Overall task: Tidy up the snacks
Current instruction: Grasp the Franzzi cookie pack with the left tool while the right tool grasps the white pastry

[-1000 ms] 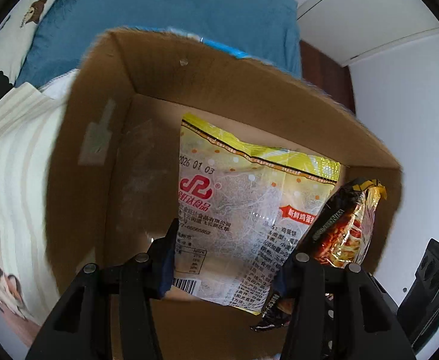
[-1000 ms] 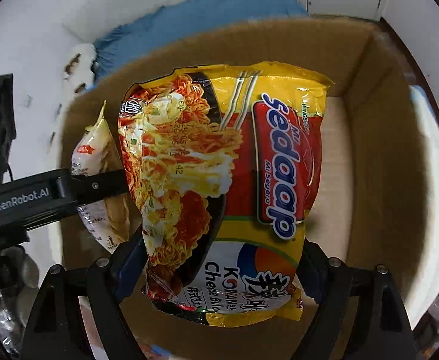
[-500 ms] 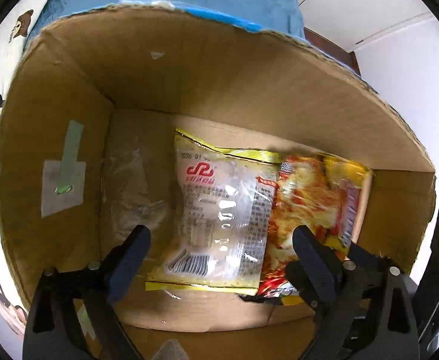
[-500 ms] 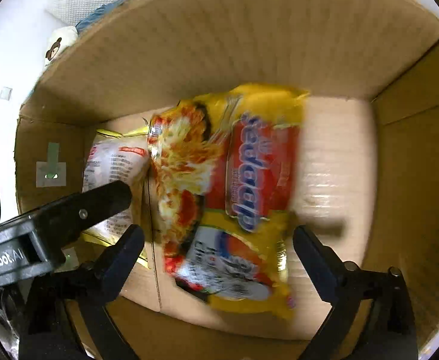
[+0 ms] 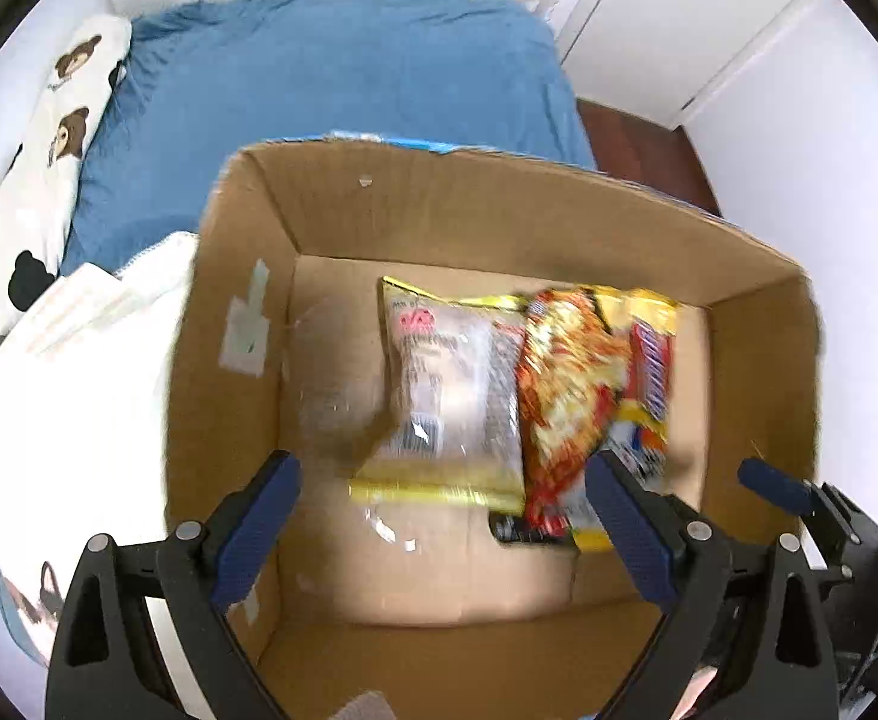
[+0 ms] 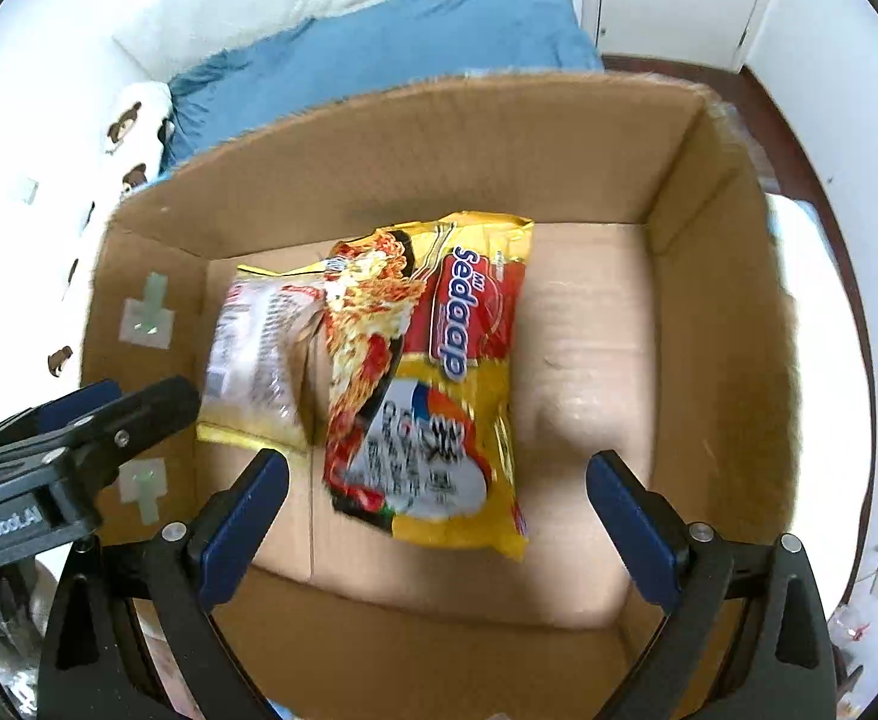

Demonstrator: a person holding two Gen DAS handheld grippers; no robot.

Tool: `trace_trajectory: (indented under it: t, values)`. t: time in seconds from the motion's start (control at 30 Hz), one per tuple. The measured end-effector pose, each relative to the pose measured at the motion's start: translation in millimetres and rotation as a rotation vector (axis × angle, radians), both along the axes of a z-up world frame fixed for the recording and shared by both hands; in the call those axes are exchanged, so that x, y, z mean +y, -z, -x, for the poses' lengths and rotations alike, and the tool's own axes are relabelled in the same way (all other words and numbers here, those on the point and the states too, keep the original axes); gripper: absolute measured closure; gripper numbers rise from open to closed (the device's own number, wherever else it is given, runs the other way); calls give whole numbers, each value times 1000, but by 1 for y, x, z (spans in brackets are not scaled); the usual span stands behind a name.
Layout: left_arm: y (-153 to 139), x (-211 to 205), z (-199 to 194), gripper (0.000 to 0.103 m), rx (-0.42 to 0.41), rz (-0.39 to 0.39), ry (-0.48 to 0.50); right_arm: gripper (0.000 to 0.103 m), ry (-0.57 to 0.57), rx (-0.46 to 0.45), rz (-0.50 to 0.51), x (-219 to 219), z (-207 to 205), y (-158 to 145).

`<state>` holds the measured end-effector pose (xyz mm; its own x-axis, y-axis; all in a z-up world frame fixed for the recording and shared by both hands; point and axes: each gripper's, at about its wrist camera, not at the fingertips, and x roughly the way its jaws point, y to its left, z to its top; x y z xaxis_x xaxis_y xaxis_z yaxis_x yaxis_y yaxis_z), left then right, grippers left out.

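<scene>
Cardboard box (image 6: 721, 312) on blue bedding (image 5: 330, 90), perhaps a pillow (image 5: 48, 138) beside

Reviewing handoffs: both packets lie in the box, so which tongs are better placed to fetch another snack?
Hard to call; slightly the left tongs. Both stand open and empty above the cardboard box, but the left sits over the box's side wall, nearer outside; the right tongs hang over the noodle packet.
</scene>
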<state>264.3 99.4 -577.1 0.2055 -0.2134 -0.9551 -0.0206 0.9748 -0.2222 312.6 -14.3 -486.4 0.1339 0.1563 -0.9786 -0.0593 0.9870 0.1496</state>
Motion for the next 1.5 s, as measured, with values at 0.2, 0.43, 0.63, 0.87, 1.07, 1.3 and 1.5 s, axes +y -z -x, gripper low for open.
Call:
trace_trajectory:
  t: [0.2,0.43,0.63,0.87,1.07,1.3,1.5]
  values:
    - [-112,-12,5,6,-107,-14,-23,2,5,-111,1,2,45,-50]
    - [-160,-21,60,6,-181,-17,-57,2,38,-135,-79,-8,112,-81]
    - [-135,-30,142,6,-145,-71,-4,2,92,-56,-112,-33,190,-59]
    - [-52,-35,204,6,66,-34,11,2,264,77,-118,-89,282,-14]
    - [-11,-55,218,6,144,-20,14,2,396,183,-72,-116,340,45]
    - [18,-91,207,7,176,-88,99,27,471,246,-54,-120,371,103]
    - [34,-82,213,43,230,17,-15,43,337,191,-27,-94,373,99]
